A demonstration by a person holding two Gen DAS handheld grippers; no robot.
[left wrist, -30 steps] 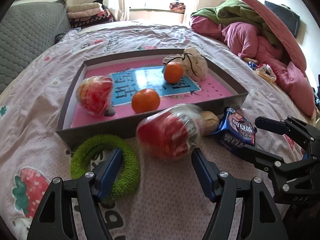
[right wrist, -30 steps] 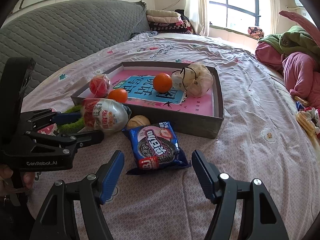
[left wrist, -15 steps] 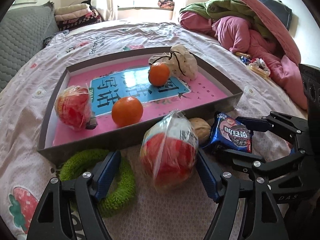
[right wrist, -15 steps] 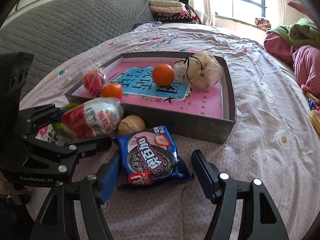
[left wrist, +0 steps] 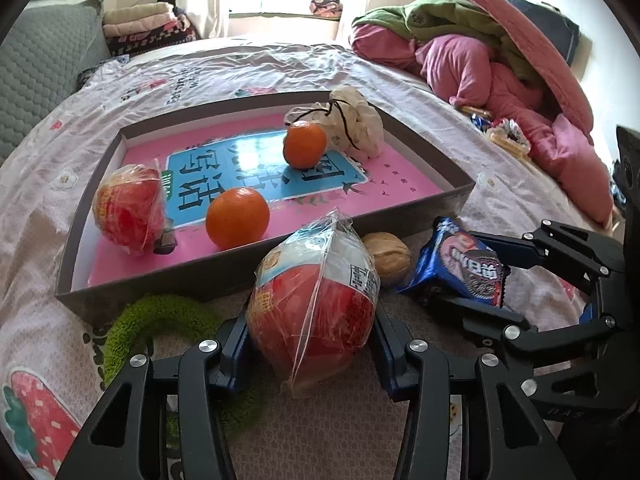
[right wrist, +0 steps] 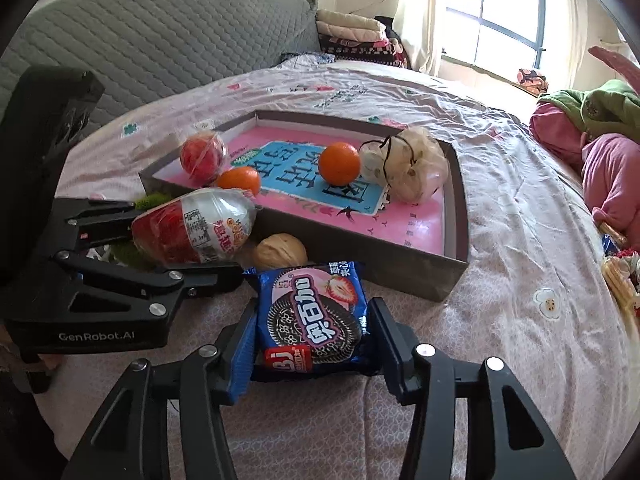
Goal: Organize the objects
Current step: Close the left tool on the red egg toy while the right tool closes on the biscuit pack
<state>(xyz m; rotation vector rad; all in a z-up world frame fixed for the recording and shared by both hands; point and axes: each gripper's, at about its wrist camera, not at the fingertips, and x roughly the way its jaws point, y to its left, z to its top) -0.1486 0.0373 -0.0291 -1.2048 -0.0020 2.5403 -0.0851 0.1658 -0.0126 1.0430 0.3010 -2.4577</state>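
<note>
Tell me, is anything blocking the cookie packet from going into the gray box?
Only the box's own near wall. The right gripper has its fingers on both sides of the cookie packet, which lies just in front of that wall, so it must go up and over. The walnut sits off to the left, not in the path.

Both cameras sit low over the bed, each looking forward along its own fingers, close to what lies between them. The left wrist view faces the tray along its long near wall, window beyond. The right wrist view faces the tray obliquely from the right, headboard behind. They share the tray and each other's grippers.
</note>
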